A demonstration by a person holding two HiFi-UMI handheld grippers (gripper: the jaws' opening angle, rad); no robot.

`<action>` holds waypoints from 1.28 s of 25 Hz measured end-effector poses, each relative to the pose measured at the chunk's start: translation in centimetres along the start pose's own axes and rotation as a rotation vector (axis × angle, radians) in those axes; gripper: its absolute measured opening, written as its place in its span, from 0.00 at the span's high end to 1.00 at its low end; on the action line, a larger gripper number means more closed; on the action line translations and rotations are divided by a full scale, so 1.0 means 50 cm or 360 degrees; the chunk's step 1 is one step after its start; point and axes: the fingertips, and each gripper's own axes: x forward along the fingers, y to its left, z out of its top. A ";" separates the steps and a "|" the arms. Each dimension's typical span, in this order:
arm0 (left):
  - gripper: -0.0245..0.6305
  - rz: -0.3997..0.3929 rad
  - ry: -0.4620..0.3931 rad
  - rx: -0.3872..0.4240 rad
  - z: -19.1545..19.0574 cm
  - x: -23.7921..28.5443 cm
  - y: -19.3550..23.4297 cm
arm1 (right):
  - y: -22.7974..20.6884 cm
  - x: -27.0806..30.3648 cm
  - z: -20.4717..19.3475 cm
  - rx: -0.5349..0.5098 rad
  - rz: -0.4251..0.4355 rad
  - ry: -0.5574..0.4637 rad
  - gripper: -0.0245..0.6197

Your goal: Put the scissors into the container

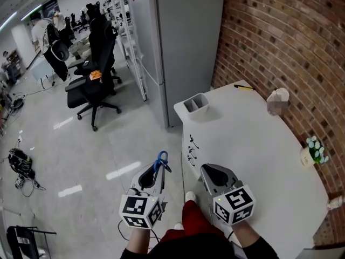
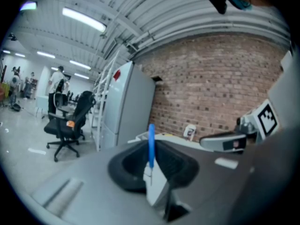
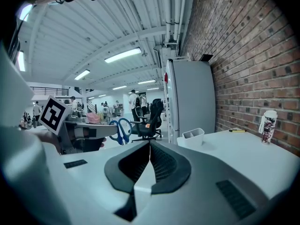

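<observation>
The left gripper (image 1: 156, 171) pinches the scissors (image 1: 161, 162) by the blades. Their long axis follows the jaws, blue handles pointing away, just off the table's (image 1: 253, 161) left edge. The right gripper (image 1: 215, 171) is pressed together. The two-compartment container (image 1: 196, 104) stands at the far left corner.

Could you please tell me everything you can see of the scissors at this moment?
The scissors have blue, plastic-looking handle loops; the blades cannot be made out. The left gripper is closed on them, loops sticking out past its jaw tips: edge-on in its own view, two rings in the right gripper view. They are held above the floor, beside the table's edge, apart from the white container.
</observation>
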 end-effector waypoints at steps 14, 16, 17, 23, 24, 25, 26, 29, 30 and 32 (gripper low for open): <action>0.90 -0.0044 0.0051 0.0008 0.020 0.204 0.026 | -0.158 0.106 0.021 0.0055 -0.0056 0.0022 0.95; 0.90 -0.0049 0.0071 0.0004 0.016 0.230 0.031 | -0.177 0.122 0.022 0.0062 -0.0058 0.0028 0.95; 0.90 -0.0052 0.0075 0.0004 0.017 0.243 0.034 | -0.187 0.130 0.024 0.0064 -0.0060 0.0030 0.95; 0.90 -0.0067 0.0087 0.0013 0.035 0.321 0.046 | -0.244 0.177 0.038 0.0076 -0.0069 0.0038 0.95; 0.90 -0.0068 0.0090 0.0015 0.037 0.333 0.048 | -0.252 0.184 0.040 0.0079 -0.0067 0.0041 0.95; 0.90 -0.0068 0.0093 0.0017 0.039 0.345 0.050 | -0.259 0.191 0.041 0.0082 -0.0064 0.0044 0.95; 0.90 -0.0069 0.0095 0.0018 0.042 0.357 0.051 | -0.266 0.198 0.042 0.0085 -0.0062 0.0047 0.95; 0.90 -0.0077 0.0102 0.0018 0.049 0.391 0.054 | -0.287 0.217 0.044 0.0095 -0.0058 0.0055 0.95; 0.90 -0.0079 0.0104 0.0019 0.051 0.402 0.056 | -0.295 0.223 0.045 0.0097 -0.0059 0.0057 0.95; 0.90 -0.0081 0.0107 0.0024 0.056 0.426 0.061 | -0.311 0.238 0.049 0.0103 -0.0060 0.0059 0.95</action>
